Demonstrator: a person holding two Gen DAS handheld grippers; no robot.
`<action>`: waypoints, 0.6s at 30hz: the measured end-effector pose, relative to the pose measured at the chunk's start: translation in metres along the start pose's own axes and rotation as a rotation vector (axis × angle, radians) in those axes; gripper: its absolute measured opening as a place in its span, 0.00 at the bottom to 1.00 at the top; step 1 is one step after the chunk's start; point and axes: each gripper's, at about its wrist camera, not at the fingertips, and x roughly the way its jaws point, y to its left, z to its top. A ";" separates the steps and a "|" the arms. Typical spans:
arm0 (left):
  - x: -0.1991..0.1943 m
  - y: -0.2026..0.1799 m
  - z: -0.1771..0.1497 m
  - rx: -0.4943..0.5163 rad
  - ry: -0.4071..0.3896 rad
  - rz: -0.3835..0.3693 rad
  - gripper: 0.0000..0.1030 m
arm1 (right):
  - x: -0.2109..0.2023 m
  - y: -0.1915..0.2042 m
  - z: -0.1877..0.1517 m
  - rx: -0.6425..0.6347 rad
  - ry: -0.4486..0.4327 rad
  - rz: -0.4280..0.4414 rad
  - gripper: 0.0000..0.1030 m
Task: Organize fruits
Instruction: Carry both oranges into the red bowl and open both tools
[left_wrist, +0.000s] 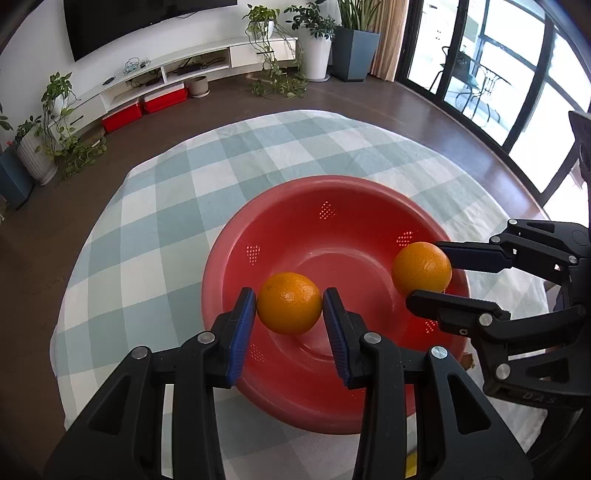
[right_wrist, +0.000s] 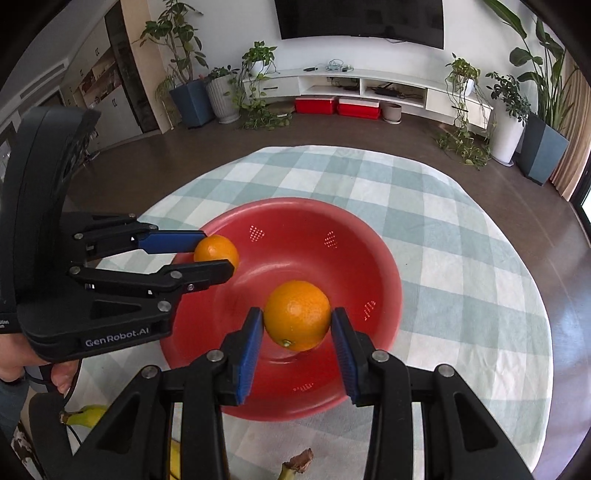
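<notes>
A red perforated bowl (left_wrist: 291, 206) (right_wrist: 384, 266) sits on the checked tablecloth with nothing lying in it. My left gripper (left_wrist: 289, 304) (right_wrist: 218, 253) is shut on an orange (left_wrist: 289, 302) (right_wrist: 214, 248) and holds it above the bowl's near left part. My right gripper (right_wrist: 297, 317) (left_wrist: 424, 269) is shut on a second orange (right_wrist: 297, 314) (left_wrist: 421, 266), held over the bowl's right side. Blue pads press both sides of each fruit. In each wrist view the other gripper comes in from the side.
Bananas (right_wrist: 86, 413) lie on the cloth at the near edge, below the grippers, partly hidden. A hand (right_wrist: 22, 358) holds the left gripper's handle. Checked cloth (left_wrist: 159, 206) surrounds the bowl. Beyond the table are a dark floor, plants and a low white TV unit.
</notes>
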 end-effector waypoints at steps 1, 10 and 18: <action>0.005 0.000 0.000 0.006 0.008 0.011 0.34 | 0.005 0.002 0.000 -0.010 0.012 -0.006 0.40; 0.033 -0.006 -0.011 0.051 0.047 0.055 0.35 | 0.032 0.011 -0.009 -0.073 0.084 -0.068 0.40; 0.035 -0.007 -0.012 0.058 0.042 0.060 0.35 | 0.035 0.017 -0.011 -0.103 0.092 -0.089 0.39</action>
